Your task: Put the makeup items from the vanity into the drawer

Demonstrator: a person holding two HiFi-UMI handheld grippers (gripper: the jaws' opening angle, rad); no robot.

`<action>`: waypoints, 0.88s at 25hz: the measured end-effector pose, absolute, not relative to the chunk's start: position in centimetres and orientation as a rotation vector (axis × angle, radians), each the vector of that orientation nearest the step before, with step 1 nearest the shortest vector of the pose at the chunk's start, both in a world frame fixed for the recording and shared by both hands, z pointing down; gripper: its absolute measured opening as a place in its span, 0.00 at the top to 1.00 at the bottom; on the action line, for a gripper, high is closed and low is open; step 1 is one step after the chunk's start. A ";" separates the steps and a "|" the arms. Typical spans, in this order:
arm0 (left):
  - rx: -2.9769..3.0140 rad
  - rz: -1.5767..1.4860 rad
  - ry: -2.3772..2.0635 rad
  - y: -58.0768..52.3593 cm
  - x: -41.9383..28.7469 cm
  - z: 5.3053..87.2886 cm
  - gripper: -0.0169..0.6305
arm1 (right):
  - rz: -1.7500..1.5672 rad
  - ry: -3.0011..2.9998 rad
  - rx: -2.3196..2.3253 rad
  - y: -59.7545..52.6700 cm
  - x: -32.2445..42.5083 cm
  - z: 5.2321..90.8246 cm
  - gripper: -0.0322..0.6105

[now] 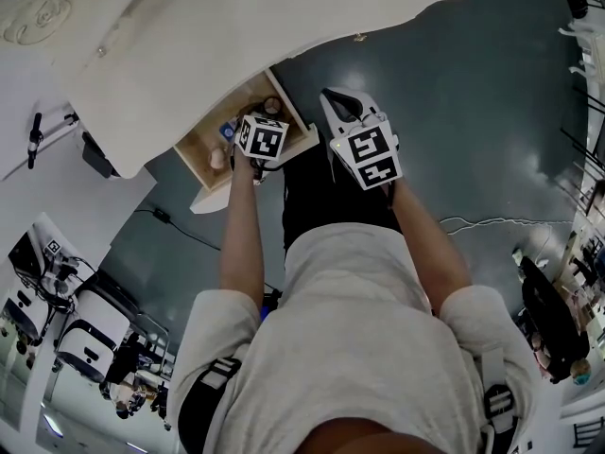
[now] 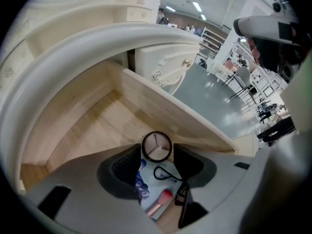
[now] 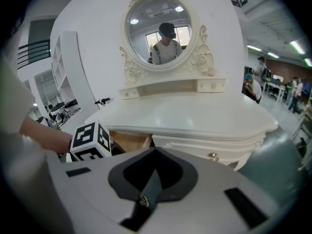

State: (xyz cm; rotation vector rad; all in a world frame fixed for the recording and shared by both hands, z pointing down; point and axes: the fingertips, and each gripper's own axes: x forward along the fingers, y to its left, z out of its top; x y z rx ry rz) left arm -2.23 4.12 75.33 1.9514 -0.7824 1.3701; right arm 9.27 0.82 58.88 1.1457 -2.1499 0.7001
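The vanity's wooden drawer [image 1: 210,147] stands pulled out, and my left gripper [image 2: 157,153] points down into it. Its jaws stand wide, with the pads against the rim of a round compact [image 2: 157,144] that has a dark rim and a beige face. Under the jaws, on the drawer floor, lie a blue and white packet [image 2: 146,186], a black loop [image 2: 165,172], a pink-tipped brush [image 2: 161,202] and a small dark tube [image 2: 181,195]. My right gripper [image 1: 340,107] hangs shut and empty over the floor, to the right of the drawer. In its own view it [image 3: 155,157] faces the vanity.
The white vanity top [image 1: 189,26] overhangs the back of the drawer. Its oval mirror [image 3: 160,30] shows a person's reflection. A shut drawer with a knob [image 3: 213,156] sits to the right. A cable [image 1: 473,223] lies on the dark floor, and equipment [image 1: 66,301] stands at the left.
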 end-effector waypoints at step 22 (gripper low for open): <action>2.260 0.937 -1.535 1.1 5.1 54.9 0.96 | 0.577 -2.290 1.301 1.9 15.9 50.5 0.93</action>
